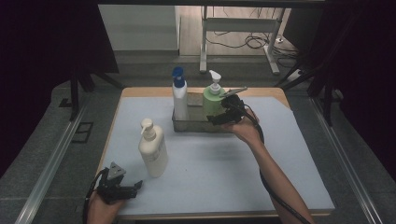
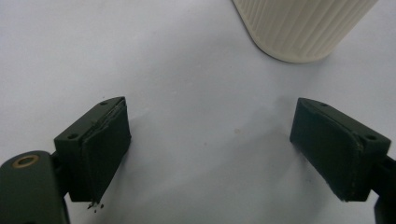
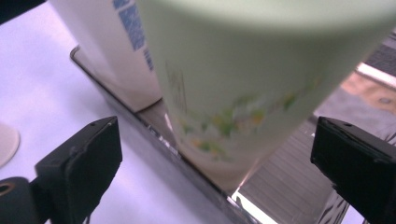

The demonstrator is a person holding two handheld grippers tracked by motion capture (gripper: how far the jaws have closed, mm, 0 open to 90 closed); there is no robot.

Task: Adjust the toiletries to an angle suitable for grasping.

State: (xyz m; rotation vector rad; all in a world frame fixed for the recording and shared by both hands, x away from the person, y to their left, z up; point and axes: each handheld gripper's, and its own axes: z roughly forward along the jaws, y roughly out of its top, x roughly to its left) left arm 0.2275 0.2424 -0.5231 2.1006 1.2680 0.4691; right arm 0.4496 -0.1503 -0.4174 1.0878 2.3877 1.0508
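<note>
A green pump bottle (image 1: 213,99) (image 3: 252,79) and a white bottle with a blue pump (image 1: 180,95) (image 3: 112,51) stand upright in a metal tray (image 1: 187,125) (image 3: 168,144) at the back of the table. My right gripper (image 1: 223,115) (image 3: 212,163) is open right in front of the green bottle, its jaws wide on either side and not touching it. A cream pump bottle (image 1: 152,148) (image 2: 299,25) stands on the blue mat at the front left. My left gripper (image 1: 125,190) (image 2: 212,149) rests open near the front edge, just short of the cream bottle.
The blue mat (image 1: 210,158) covers most of the wooden table (image 1: 140,92). Rails run along both sides of the table. A metal frame and cables lie on the floor beyond the far edge.
</note>
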